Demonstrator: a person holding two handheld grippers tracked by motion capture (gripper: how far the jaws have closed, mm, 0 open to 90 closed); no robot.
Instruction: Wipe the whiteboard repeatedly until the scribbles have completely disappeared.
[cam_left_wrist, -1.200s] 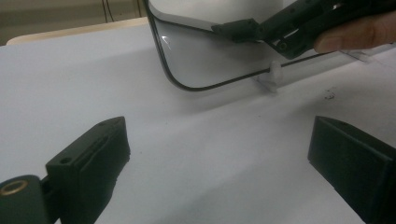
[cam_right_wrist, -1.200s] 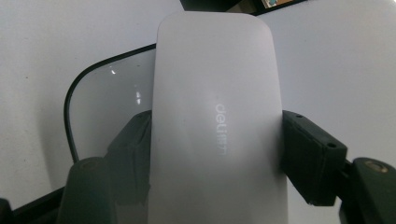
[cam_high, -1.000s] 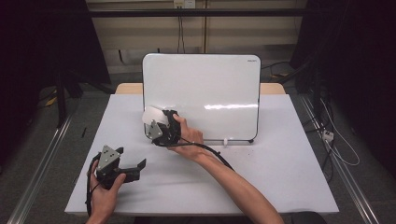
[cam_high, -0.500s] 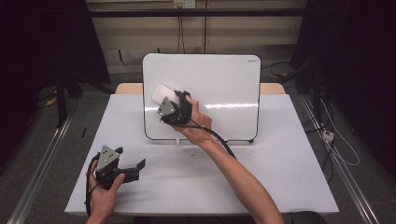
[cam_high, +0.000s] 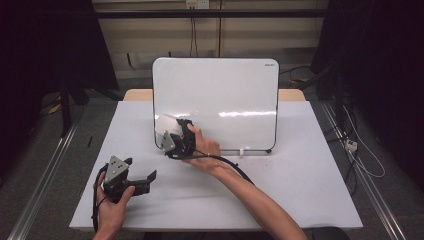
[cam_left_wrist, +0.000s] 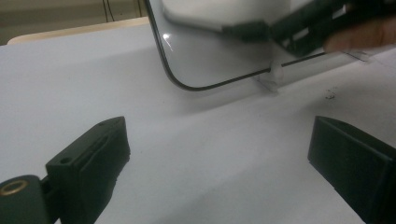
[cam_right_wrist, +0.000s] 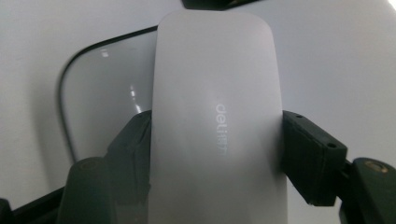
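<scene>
Basically right gripper (cam_high: 167, 135) jaws pinched smooth white plastic eraser block (cam_right_wrist: 217, 130) mid-sides at upright whiteboard's (cam_high: 220, 95) lower-left corner; looked light, rigid, slippery. Left gripper (cam_high: 145, 179) jaws spread.

right gripper (cam_high: 167, 136) jaws clamped, left gripper (cam_high: 145, 179) jaws apart

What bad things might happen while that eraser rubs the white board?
The whiteboard stands upright on small clear feet, so a hard push from the eraser might tip or slide it backward. The right gripper clamps the smooth eraser only by its sides, so it might slip out. The left gripper is not bracing the board.
</scene>
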